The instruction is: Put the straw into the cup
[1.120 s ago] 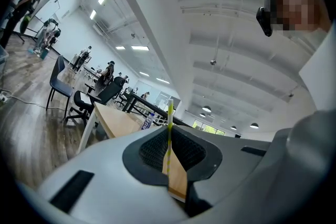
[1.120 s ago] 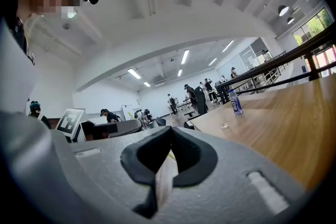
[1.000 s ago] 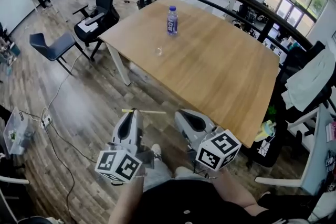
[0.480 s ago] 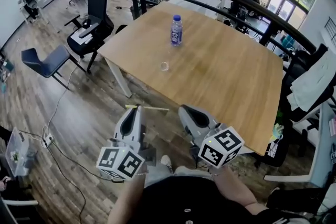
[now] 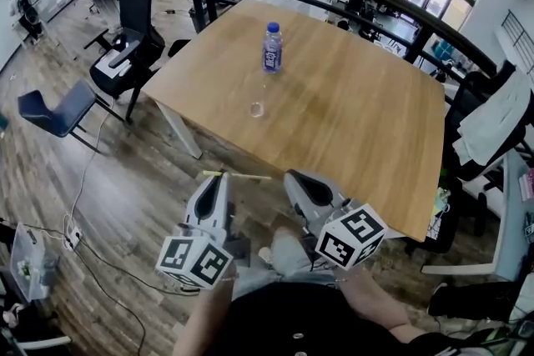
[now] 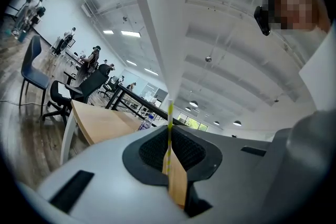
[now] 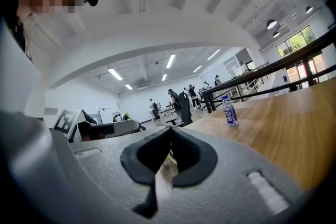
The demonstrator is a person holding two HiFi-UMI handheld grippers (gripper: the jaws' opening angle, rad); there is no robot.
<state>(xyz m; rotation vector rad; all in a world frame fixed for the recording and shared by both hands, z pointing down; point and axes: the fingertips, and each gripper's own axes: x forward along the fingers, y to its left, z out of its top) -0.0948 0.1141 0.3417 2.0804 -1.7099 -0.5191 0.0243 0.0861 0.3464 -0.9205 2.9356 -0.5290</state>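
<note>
The left gripper [image 5: 219, 178] still pinches the straw [image 5: 242, 177], the right gripper [image 5: 293, 178] is closed on nothing, and the cup [image 5: 257, 108] ahead of the fingers looks nearer now, so the drop should come soon.

No legible text in any view.
Label on the bottle [image 5: 272, 48] is too small to read; the cubes [image 5: 194, 261] on the left gripper [image 5: 219, 177] and right gripper [image 5: 294, 178] carry only black-and-white square marker patterns.
</note>
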